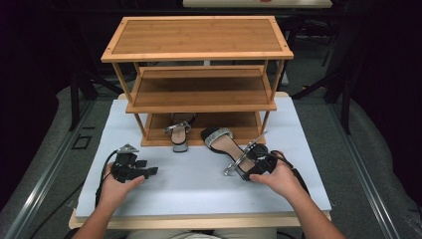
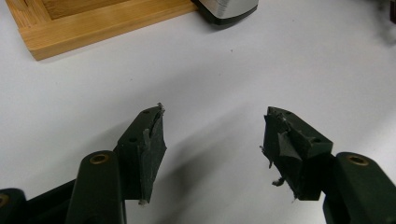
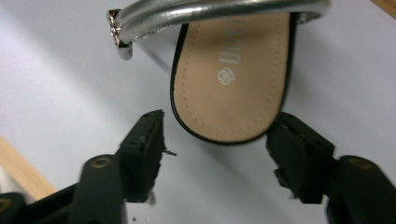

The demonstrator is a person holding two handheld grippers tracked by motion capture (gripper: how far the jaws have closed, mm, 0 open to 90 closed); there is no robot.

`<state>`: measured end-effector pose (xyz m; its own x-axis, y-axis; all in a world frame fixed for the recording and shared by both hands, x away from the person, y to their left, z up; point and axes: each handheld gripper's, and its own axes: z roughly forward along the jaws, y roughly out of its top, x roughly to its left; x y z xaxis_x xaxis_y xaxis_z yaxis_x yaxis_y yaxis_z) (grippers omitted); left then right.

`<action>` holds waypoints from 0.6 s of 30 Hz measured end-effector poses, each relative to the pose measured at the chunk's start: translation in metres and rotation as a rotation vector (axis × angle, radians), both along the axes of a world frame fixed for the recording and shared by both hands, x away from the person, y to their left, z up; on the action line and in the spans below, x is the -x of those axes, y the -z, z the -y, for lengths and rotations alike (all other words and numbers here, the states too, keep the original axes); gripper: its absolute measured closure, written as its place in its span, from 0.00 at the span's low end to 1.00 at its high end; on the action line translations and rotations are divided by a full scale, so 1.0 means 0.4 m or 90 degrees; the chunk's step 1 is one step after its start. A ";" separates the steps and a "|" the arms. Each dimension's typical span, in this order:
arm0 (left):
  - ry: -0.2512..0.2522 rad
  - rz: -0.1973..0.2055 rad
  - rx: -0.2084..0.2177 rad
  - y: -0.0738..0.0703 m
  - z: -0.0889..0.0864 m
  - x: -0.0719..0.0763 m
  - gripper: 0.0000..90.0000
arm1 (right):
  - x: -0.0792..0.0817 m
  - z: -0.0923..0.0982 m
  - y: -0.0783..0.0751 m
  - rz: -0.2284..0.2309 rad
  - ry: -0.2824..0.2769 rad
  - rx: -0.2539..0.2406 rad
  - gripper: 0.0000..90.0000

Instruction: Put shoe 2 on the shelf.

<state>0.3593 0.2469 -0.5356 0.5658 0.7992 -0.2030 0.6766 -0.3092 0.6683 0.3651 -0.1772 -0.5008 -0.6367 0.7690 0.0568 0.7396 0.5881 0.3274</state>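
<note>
Dark surroundings close in on a pale surface [image 1: 199, 184], at whose far edge stands a three-tier wooden rack [image 1: 199, 74]. We cannot make out much beyond it; the room is black, and only metal stands show faintly.

On the rack's lowest shelf sits one sandal [image 1: 179, 134], its heel end jutting over the shelf's front edge; its toe half is shaded under the middle shelf and hard to read.

The second sandal [image 1: 231, 149] lies on the surface towards the right edge, its toe pointing at the rack. From above, its heel end is hidden behind our right gripper [image 1: 254, 167] and the hand holding it. In the right gripper view the tan insole's rounded heel [image 3: 233, 88] sits between the two jaws, but neither pad presses on it, so this gripper is open. A silver strap [image 3: 210, 11] arches across the top, cut off by the frame.

Our left gripper [image 1: 142, 169] rests near the left edge, jaws wide apart over bare surface, well apart from both sandals.
</note>
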 end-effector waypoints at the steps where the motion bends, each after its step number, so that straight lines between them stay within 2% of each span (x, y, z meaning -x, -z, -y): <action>1: 0.000 0.000 0.000 0.000 0.000 0.000 0.42 | 0.001 -0.011 0.003 0.009 -0.007 0.010 0.39; 4: 0.000 0.000 0.000 -0.001 0.000 0.001 0.42 | 0.006 -0.031 0.007 0.008 -0.025 -0.008 0.40; 7: 0.000 0.000 0.002 -0.002 0.001 0.001 0.42 | 0.015 -0.063 0.014 0.003 -0.057 -0.041 0.40; 9: 0.001 0.000 0.003 -0.002 0.001 0.002 0.42 | 0.018 -0.082 0.021 0.013 -0.068 -0.040 0.37; 13: 0.000 0.000 0.003 -0.001 0.000 0.001 0.42 | 0.012 -0.086 0.037 0.009 -0.059 -0.085 0.32; 15: 0.001 0.000 0.002 -0.001 -0.001 0.001 0.42 | 0.013 -0.087 0.045 0.017 -0.058 -0.102 0.31; 18: 0.001 0.000 0.001 -0.001 0.000 0.001 0.42 | 0.016 -0.095 0.049 0.026 -0.056 -0.103 0.30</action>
